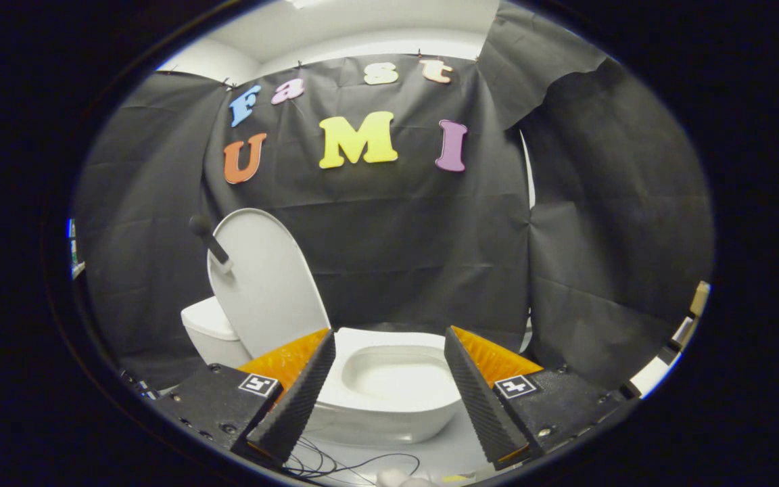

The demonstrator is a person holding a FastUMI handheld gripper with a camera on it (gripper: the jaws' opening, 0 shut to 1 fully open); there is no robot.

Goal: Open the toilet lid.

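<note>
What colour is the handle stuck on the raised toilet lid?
Black, with a round knob end; the handle shows best in the gripper view, fixed to the white lid.

Claw-mounted view, near toilet [389, 385]

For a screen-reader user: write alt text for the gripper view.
A white toilet stands with its lid raised upright, a dark handle fixed to the lid. The gripper hangs before the bowl, jaws open and holding nothing, black cloth behind.
</note>
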